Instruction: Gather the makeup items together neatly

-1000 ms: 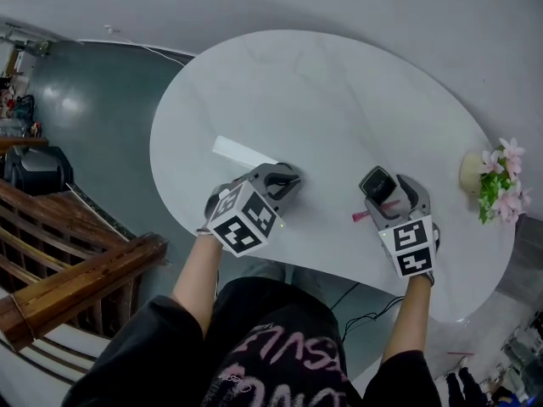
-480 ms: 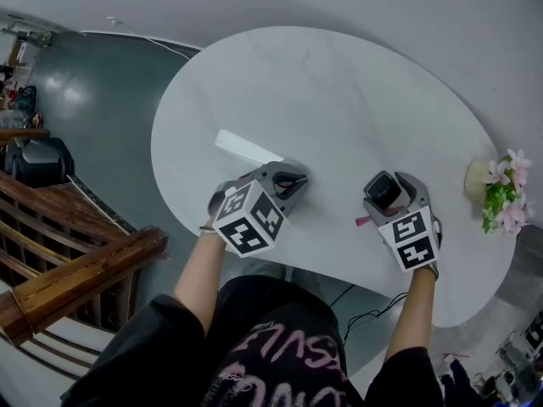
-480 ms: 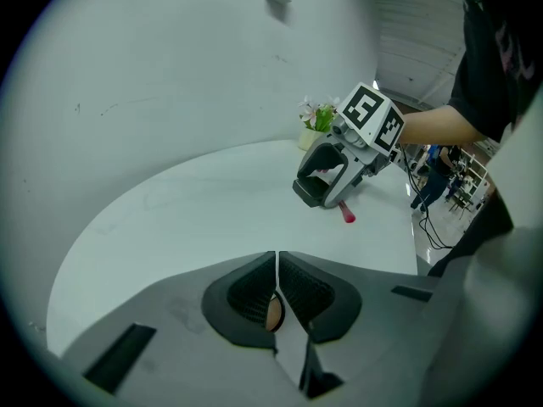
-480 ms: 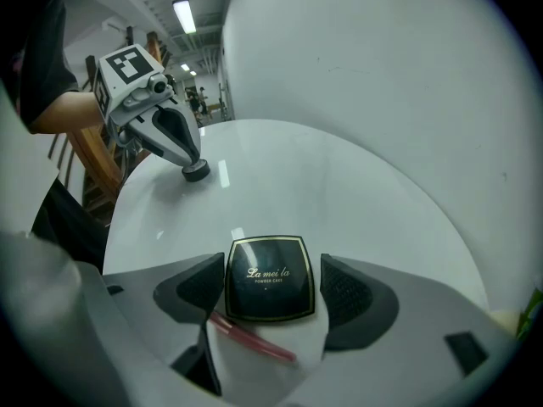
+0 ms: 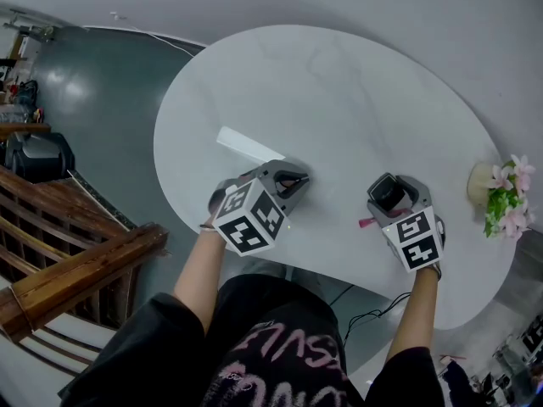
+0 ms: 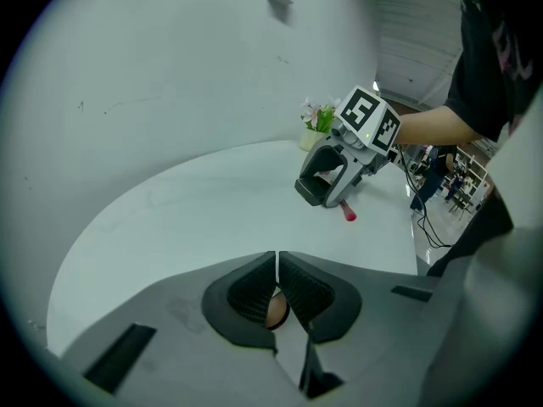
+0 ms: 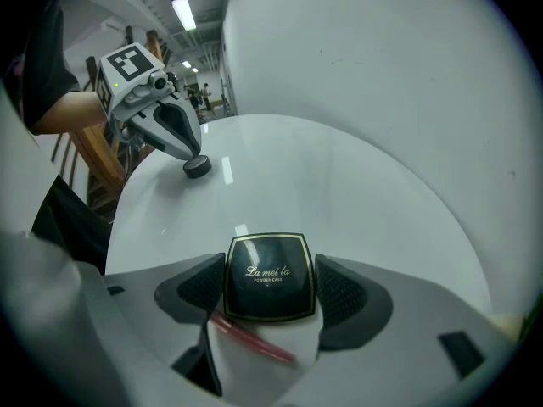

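A black square compact (image 7: 269,278) with gold lettering lies on the white table (image 5: 339,91) between the pads of my right gripper (image 7: 270,271). The jaws stand wide and do not press it. A thin pink stick (image 7: 250,337) lies just behind the compact, also seen from above as the pink stick (image 5: 366,222) beside the right gripper (image 5: 386,195). My left gripper (image 5: 293,179) is shut, its tips down at a small round black item (image 7: 198,168). I cannot tell whether it grips that item. In the left gripper view the jaws meet, with something tan and round showing beneath them.
A flat white strip (image 5: 246,145) lies on the table left of the left gripper. A pot of pink flowers (image 5: 501,195) stands at the table's right edge. A wooden railing (image 5: 76,270) runs past the table's left, and a cable lies on the floor below.
Hardly anything: both grippers stay in nearly the same places on the table, and the head view has drifted slightly.
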Tool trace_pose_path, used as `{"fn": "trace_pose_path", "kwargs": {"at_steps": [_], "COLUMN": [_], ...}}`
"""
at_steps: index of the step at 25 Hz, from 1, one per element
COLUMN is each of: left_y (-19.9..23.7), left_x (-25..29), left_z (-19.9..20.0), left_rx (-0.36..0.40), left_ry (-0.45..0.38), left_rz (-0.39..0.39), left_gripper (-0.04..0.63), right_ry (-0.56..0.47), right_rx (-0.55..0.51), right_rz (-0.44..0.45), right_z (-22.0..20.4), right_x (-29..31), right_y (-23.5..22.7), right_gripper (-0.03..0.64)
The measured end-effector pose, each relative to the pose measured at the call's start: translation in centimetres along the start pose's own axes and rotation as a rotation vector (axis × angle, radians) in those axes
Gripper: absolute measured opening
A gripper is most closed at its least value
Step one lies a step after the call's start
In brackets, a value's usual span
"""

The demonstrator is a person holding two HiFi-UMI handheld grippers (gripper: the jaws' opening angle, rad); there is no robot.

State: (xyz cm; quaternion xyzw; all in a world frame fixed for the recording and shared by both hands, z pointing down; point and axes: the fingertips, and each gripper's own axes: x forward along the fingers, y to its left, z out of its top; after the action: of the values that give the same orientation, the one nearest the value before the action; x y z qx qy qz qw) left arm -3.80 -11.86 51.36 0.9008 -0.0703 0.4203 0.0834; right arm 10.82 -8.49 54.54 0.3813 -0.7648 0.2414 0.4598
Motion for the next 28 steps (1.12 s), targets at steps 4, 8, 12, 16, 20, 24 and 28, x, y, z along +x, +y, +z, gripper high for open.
{"fn": "trace_pose_path", "kwargs": {"at_steps": [4,8,12,16,20,24,28], "left_y": [0.1,0.6,1.0,1.3,1.4,1.8,2.2], "left_x": [-0.4,-1.1,-2.0,-2.7,-3.7,-4.9,-5.7], "left_z": [-0.2,-0.2,-0.6,-1.5,-2.8,-4.2,-5.1], "left_rx": [0.0,-0.008,-0.034,-0.059,-0.08,-0.102,-0.122], "left_ry": [-0.002,-0.012,-0.025,-0.027,-0.023,-0.027,-0.03], "left_rz": [0.009,0.031,0.065,0.097,0.116,0.133,0.144], "left_gripper": [0.02,0.02,0.02,0.02,0.02,0.02,0.02], "right_ry": [-0.011,-0.034,-0.058,-0.074,-0.071,-0.053,-0.048], "right_rx": [-0.025,-0.057,-0.1,-0.157,-0.216,-0.297,-0.33], "right_rz": [0.001,0.014,0.039,0.082,0.126,0.153,0.184], "right_z": [0.5,1.6,3.2,4.5,6.3,7.9,9.0], "right_x": [-0.2,-0.4,-0.2,0.8,1.9,3.0,3.6], "right_y": [0.5,1.7,3.3,5.0,6.9,8.6,9.6], "right_gripper": [0.377,0.377,0.377,0.377,0.377,0.377,0.377]}}
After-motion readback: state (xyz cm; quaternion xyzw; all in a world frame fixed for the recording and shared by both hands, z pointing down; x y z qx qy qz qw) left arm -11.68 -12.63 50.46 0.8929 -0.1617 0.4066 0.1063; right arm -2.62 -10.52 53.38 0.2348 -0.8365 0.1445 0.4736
